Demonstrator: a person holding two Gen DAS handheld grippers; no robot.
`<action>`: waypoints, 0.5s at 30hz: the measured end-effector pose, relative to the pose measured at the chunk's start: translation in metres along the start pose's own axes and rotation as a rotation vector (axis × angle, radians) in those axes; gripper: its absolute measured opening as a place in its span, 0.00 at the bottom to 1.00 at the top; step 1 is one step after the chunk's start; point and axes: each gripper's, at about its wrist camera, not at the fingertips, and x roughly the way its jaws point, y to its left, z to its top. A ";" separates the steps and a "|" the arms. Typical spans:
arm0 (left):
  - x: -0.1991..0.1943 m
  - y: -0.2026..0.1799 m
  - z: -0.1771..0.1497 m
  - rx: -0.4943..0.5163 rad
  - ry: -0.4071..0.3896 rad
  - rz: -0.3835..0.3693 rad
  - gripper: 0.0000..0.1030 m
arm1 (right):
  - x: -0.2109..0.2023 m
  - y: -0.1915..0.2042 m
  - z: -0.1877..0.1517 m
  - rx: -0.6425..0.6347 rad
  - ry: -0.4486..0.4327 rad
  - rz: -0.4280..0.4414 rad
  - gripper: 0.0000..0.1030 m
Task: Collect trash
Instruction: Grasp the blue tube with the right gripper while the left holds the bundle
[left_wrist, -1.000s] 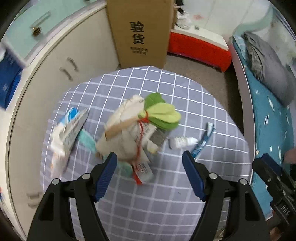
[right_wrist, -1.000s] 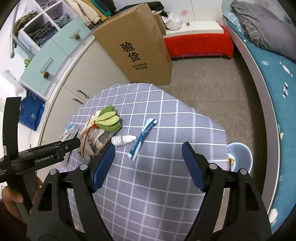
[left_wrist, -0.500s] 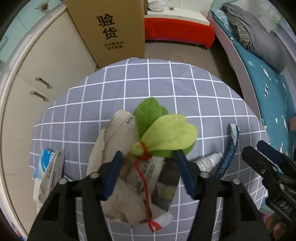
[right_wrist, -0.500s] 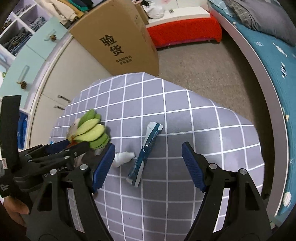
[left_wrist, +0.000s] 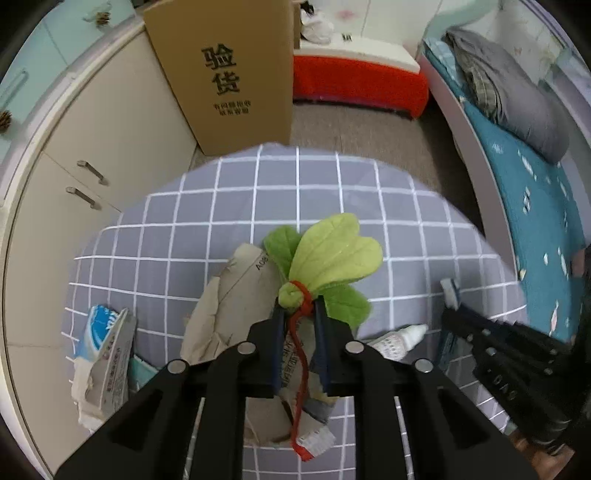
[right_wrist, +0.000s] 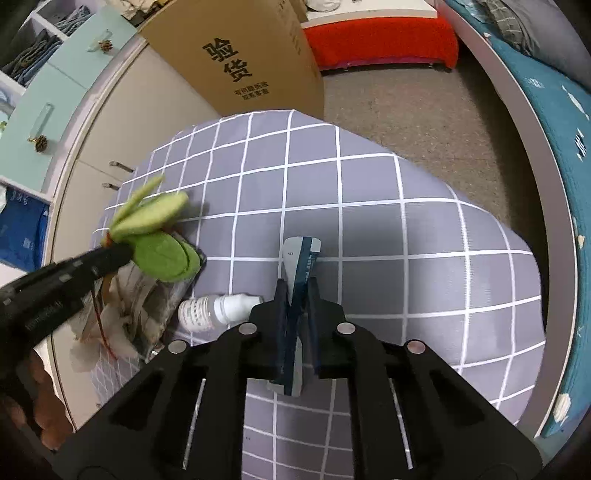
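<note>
A bundle of green felt leaves (left_wrist: 332, 254), tied with red string (left_wrist: 299, 347), lies on crumpled brown paper (left_wrist: 229, 295) on the checked table. My left gripper (left_wrist: 299, 308) is closing, its pads pressing the tied stem and string between them. In the right wrist view the same leaves (right_wrist: 159, 254) stick out past the left gripper (right_wrist: 123, 253). My right gripper (right_wrist: 297, 291) is closing on a flat blue-and-white tube (right_wrist: 301, 254), which stands up between its pads. A small white bottle (right_wrist: 218, 308) lies just left of that tube.
The grey checked tablecloth (left_wrist: 221, 206) also carries a blue-and-white packet (left_wrist: 107, 343) at the left edge. Behind the table stand a tall cardboard box (left_wrist: 229, 74), cream cabinets (left_wrist: 110, 129) and a red bench (left_wrist: 358, 81). A bed (left_wrist: 535, 192) runs along the right.
Both grippers came down to the table and their jaws closed: the left around the tied stem of the leaf bundle, the right around the blue tube, which now stands on edge.
</note>
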 end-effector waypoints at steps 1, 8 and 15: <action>-0.006 -0.001 0.000 -0.008 -0.010 -0.005 0.14 | -0.006 -0.002 -0.001 -0.004 -0.007 0.012 0.10; -0.051 -0.030 -0.004 -0.056 -0.074 -0.055 0.14 | -0.052 -0.023 -0.008 -0.018 -0.057 0.055 0.10; -0.093 -0.116 -0.010 0.014 -0.147 -0.101 0.14 | -0.112 -0.073 -0.018 0.028 -0.135 0.064 0.10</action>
